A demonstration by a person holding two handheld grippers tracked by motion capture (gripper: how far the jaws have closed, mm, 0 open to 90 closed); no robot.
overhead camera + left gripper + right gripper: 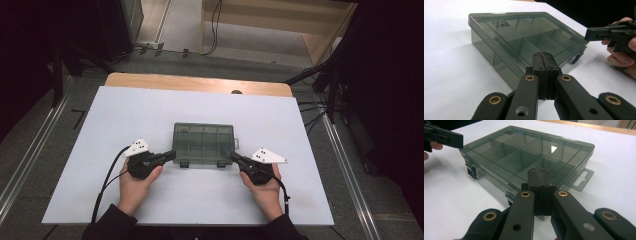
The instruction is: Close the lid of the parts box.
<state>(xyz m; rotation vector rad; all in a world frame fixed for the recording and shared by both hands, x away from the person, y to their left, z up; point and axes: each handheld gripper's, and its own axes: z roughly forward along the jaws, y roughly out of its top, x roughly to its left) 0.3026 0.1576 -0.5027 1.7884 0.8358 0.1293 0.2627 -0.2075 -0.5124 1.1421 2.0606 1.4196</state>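
While resting flat and lidded at the middle of the white table (75, 170), smoky clear compartment box (204, 145) flanked by 2 grippers. Left gripper (171, 154) at near left corner, jaws pressed together, pinching nothing. Right gripper (233, 157) at near right corner, likewise pressed together, empty.

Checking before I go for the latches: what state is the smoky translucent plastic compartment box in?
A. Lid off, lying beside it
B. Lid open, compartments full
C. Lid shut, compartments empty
C: the smoky translucent plastic compartment box has its lid flat on top, with bare dividers showing through.
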